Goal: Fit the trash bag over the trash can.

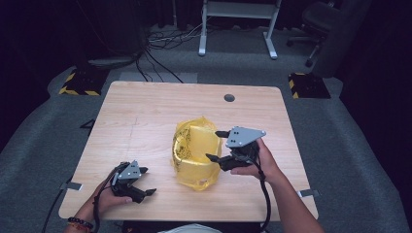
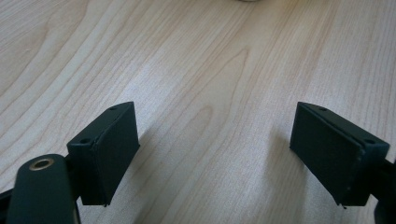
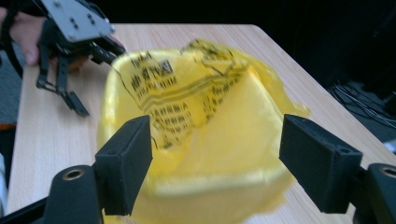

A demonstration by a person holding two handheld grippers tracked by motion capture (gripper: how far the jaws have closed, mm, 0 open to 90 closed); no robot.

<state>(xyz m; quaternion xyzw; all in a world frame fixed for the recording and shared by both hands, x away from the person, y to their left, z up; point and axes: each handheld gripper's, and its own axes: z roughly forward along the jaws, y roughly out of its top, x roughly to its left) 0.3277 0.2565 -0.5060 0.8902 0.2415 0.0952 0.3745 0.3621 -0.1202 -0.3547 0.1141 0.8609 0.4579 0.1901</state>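
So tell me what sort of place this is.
Probably a lab or recording room, not a home. A bare wooden table stands on grey carpet, loose cables run across the floor, black-and-yellow hazard-striped blocks sit behind it, and an office chair stands in the dark corner.

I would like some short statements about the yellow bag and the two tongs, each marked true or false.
1. A yellow plastic bag lies on the wooden table. True.
2. The left tongs hold the bag. False: they are open over bare wood, apart from the bag.
3. The right tongs are open, facing the bag. True.
4. The bag bears black printing. True.
5. The bag is blue. False: it is yellow.
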